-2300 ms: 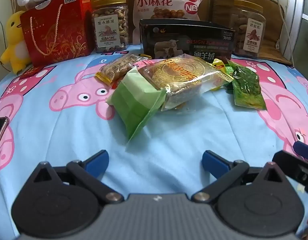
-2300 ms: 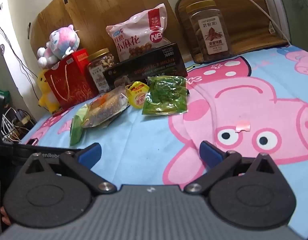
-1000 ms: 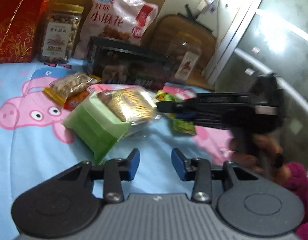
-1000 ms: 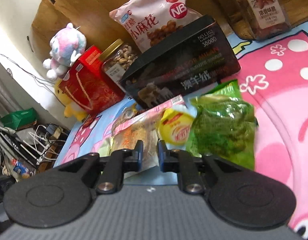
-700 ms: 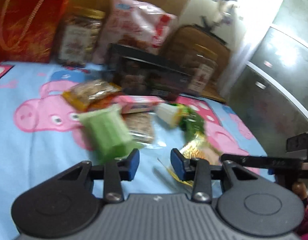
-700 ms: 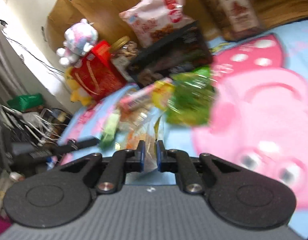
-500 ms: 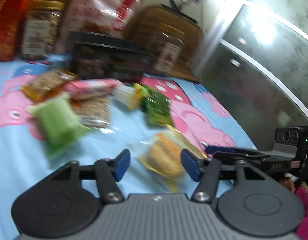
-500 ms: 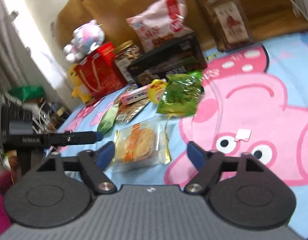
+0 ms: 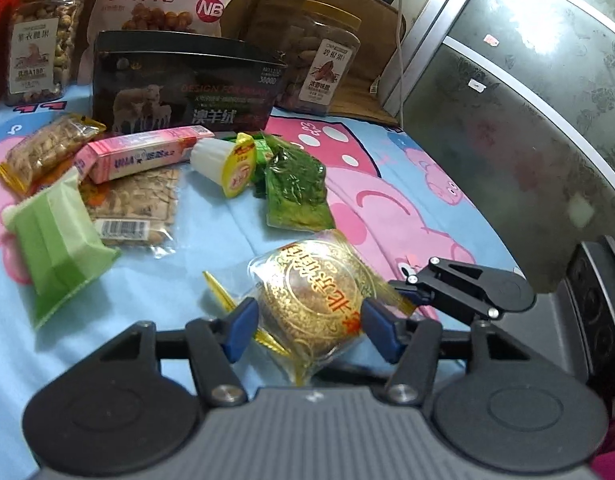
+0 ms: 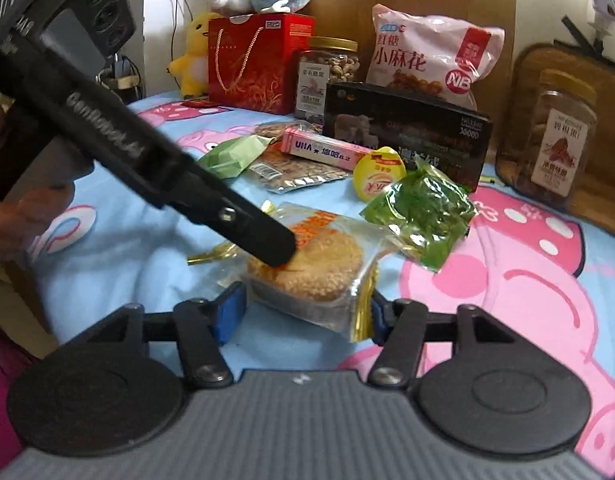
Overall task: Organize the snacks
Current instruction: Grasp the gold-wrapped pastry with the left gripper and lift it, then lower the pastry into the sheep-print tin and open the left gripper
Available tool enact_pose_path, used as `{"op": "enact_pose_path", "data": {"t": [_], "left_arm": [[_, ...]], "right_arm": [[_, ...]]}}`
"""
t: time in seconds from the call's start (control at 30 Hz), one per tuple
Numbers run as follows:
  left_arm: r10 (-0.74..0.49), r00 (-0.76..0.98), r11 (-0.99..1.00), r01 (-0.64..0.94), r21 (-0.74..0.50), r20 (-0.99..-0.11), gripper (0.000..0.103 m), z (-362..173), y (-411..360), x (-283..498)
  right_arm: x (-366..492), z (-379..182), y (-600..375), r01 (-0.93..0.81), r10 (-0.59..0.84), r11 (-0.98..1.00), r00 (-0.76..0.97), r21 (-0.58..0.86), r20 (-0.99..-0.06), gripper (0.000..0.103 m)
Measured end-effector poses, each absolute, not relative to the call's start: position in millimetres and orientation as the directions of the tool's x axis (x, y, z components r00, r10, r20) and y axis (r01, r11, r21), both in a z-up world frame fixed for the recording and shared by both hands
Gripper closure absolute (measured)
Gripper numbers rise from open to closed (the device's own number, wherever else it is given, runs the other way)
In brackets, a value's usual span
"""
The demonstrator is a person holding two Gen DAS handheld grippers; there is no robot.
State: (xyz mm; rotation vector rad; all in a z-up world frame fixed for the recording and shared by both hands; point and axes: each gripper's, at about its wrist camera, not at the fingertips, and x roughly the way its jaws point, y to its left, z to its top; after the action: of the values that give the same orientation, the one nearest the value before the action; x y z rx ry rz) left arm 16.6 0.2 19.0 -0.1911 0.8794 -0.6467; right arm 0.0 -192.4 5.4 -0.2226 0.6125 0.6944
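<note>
Left wrist view: a round golden mooncake in a clear gold-edged wrapper (image 9: 312, 300) lies on the blue pig-print bedsheet (image 9: 167, 280), between the left gripper's (image 9: 310, 330) blue pads. Both grippers' jaws are closing around it; the right gripper (image 10: 303, 312) flanks it too, though pad contact seems unclear.

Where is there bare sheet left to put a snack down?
Bare sheet lies left of the mooncake, below the green pack, and right of the seaweed bag. It is crowded around the pink box.
</note>
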Motion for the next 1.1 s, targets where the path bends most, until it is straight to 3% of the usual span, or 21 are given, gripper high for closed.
{"op": "enact_pose_path", "data": {"t": [0.07, 0.17, 0.23, 0.33, 0.53, 0.7, 0.93, 1.1], "left_arm": [[-0.594, 0.475, 0.802, 0.417, -0.428, -0.649, 0.038, 20.8, 9.9, 18.5], [-0.591, 0.461, 0.805, 0.396, -0.442, -0.663, 0.036, 14.9, 16.1, 24.6], [-0.625, 0.422, 0.778, 0.400, -0.485, -0.657, 0.041, 7.1, 13.7, 29.1], [-0.613, 0.444, 0.785, 0.439, -0.437, -0.654, 0.050, 15.3, 4.4, 26.9], [-0.620, 0.532, 0.783, 0.464, -0.414, -0.576, 0.048, 67.7, 24.4, 54.3], [-0.535, 0.654, 0.845, 0.427, -0.324, -0.534, 0.048, 117.1, 26.6, 117.0], [-0.455, 0.678, 0.890, 0.356, -0.284, -0.578, 0.048, 102.2, 9.5, 227.2], [-0.420, 0.651, 0.907, 0.316, -0.278, -0.632, 0.047, 72.0, -4.7, 261.6]], "right_arm": [[-5.2, 3.2, -194.5, -0.653, 0.529, 0.757, 0.609, 0.005, -0.591, 0.042], [-14.0, -0.7, -195.6, -0.648, 0.536, 0.761, 0.615, 0.015, -0.578, 0.043], [-17.8, -0.9, -192.4, -0.655, 0.544, 0.756, 0.614, 0.016, -0.572, 0.049], [-15.1, 7.8, -186.3, -0.661, 0.541, 0.751, 0.616, -0.001, -0.573, 0.051], [38.6, 63.8, -181.5, -0.677, 0.598, 0.736, 0.636, 0.019, -0.488, 0.052], [123.0, 91.1, -168.5, -0.659, 0.605, 0.751, 0.663, 0.039, -0.441, 0.052], [216.0, 71.5, -152.4, -0.585, 0.503, 0.811, 0.696, 0.003, -0.512, 0.051], [232.1, 52.8, -149.4, -0.521, 0.396, 0.849, 0.739, -0.089, -0.545, 0.048]]}}
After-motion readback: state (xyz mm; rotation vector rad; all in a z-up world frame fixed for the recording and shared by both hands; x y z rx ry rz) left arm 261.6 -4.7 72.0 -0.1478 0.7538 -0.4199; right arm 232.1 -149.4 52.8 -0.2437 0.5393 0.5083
